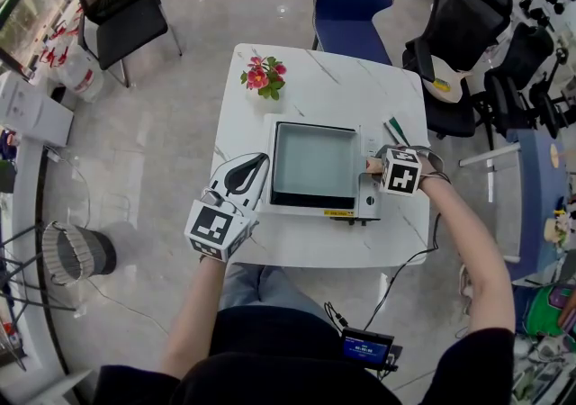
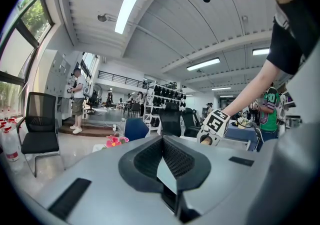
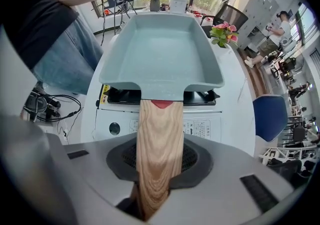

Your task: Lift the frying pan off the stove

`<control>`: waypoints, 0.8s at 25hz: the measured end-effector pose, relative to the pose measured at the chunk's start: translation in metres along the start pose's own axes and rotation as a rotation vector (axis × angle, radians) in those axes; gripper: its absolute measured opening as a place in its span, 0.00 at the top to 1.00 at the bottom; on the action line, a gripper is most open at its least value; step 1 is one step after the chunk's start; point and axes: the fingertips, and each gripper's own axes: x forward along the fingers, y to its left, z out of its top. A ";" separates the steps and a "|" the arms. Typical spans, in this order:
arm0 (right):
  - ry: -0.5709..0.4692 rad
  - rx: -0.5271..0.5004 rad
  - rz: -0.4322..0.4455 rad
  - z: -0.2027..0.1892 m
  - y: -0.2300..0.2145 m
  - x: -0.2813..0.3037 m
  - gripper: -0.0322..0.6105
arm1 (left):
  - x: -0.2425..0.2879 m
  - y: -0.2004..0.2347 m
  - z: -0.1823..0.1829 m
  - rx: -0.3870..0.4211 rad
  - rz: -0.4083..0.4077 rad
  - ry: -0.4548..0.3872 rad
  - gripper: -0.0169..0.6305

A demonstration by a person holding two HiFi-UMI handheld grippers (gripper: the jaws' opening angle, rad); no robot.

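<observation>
Handle (image 3: 159, 124) of frying pan (image 3: 160, 54) clamped in R gripper (image 3: 159, 161), over stove (image 3: 202, 125); L gripper (image 2: 164, 141) closed, empty.

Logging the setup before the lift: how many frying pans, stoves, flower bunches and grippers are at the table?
frying pan: 1
stove: 1
flower bunch: 1
grippers: 2 (left gripper, right gripper)
Total: 5

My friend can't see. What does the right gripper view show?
The right gripper is shut on the wooden handle of a square grey frying pan over a stove on a table. Pink flowers stand past the pan.
</observation>
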 end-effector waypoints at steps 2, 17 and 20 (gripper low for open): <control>-0.004 0.006 0.005 0.000 0.001 0.000 0.81 | 0.000 0.000 0.000 0.000 -0.001 0.001 0.95; -0.039 0.004 0.005 0.002 0.001 0.001 0.83 | -0.001 0.003 -0.001 -0.006 -0.001 0.000 0.95; -0.051 0.014 -0.006 0.004 0.003 0.000 0.83 | -0.002 0.004 0.001 -0.007 0.000 0.000 0.95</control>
